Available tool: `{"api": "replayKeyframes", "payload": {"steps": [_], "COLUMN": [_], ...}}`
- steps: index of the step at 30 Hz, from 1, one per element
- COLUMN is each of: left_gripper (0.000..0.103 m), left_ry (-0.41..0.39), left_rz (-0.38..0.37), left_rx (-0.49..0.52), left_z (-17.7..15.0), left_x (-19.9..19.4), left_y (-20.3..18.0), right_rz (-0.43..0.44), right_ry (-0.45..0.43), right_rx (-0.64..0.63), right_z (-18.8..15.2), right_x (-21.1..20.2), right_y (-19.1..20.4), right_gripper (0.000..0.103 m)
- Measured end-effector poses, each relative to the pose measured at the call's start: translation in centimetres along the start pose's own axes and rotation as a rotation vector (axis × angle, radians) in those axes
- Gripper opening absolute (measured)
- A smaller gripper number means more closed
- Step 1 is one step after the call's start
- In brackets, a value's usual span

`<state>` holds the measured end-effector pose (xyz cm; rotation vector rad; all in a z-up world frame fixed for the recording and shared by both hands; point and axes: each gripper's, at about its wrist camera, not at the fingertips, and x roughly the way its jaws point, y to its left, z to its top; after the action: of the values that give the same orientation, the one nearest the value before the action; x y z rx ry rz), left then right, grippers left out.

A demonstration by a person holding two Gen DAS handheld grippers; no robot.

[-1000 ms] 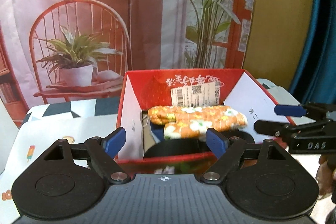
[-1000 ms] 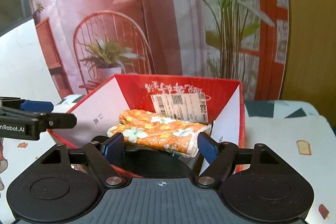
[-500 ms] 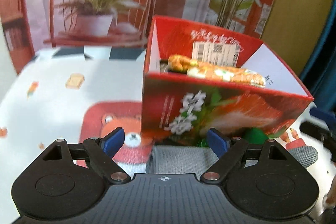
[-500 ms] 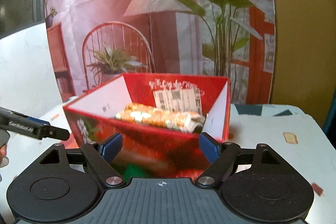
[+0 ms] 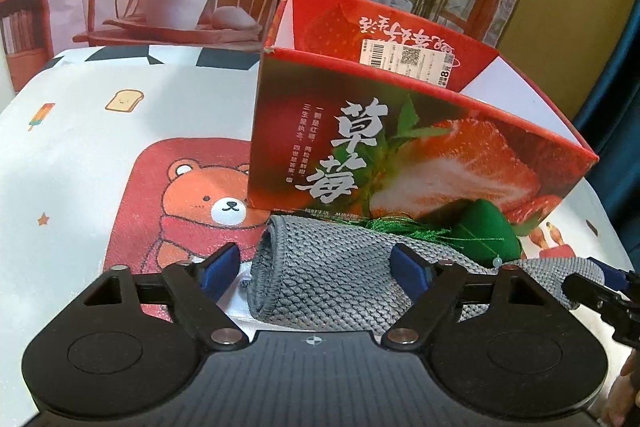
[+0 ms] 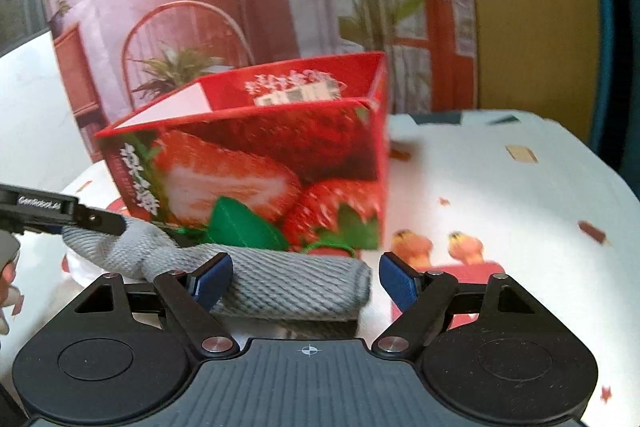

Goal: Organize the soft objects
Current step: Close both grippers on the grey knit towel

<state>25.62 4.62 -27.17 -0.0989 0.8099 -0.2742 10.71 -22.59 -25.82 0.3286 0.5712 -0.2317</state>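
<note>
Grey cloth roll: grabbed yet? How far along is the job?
Done: nothing visible in the now views; the red box's contents are hidden. In hand: nothing gripped; the left gripper and right gripper straddle opposite ends of the grey cloth roll, both open. Left: that roll and the green pouch beside it.

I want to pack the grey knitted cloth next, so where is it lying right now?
The grey knitted cloth lies rolled on the tablecloth just in front of the strawberry box, with the green pouch resting against its far edge.
</note>
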Motion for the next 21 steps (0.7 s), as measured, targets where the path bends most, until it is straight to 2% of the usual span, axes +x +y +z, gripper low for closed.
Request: {"api": "replayKeyframes", "payload": {"steps": [1,4,11,14,16,19,21], "left_gripper": [0.076,0.073,0.068,0.058,0.042,0.027,0.021], "left_ry": [-0.001,-0.008,0.002,0.001,-0.013,-0.033,-0.048], "left_rz": [-0.004,0.006,-0.005,-0.006,0.012,0.029,0.023], "left_rx": [0.003,0.018,0.029,0.047,0.074,0.087,0.081], "left_z": [-0.1,-0.3,-0.8,-0.9,-0.9,-0.8,-0.8], "left_x": [0.0,-0.2,-0.4,-0.6,-1.0,-1.8,-2.5], "left_y": [-0.1,-0.3,-0.5,-0.8,-1.2,-1.4,-1.4], "right_rz": [-0.002,0.013,0.045,0.060,0.070,0.074,0.071], "right_ry": [0.002,0.005,0.026,0.038,0.046,0.028,0.009], "right_rx": [0.016,0.060,0.092,0.137,0.148,0.149,0.159], "right_z": [-0.1,-0.2,-0.8,-1.0,-1.1,-0.9,-0.7], "right_x": [0.1,0.3,1.1,1.5,1.6,1.1,0.6], "right_y": [-0.3,-0.9,-0.8,-1.0,-1.3,-1.5,-1.7], "right_gripper": [0.078,0.078,0.069,0.067,0.059,0.045,0.034]}}
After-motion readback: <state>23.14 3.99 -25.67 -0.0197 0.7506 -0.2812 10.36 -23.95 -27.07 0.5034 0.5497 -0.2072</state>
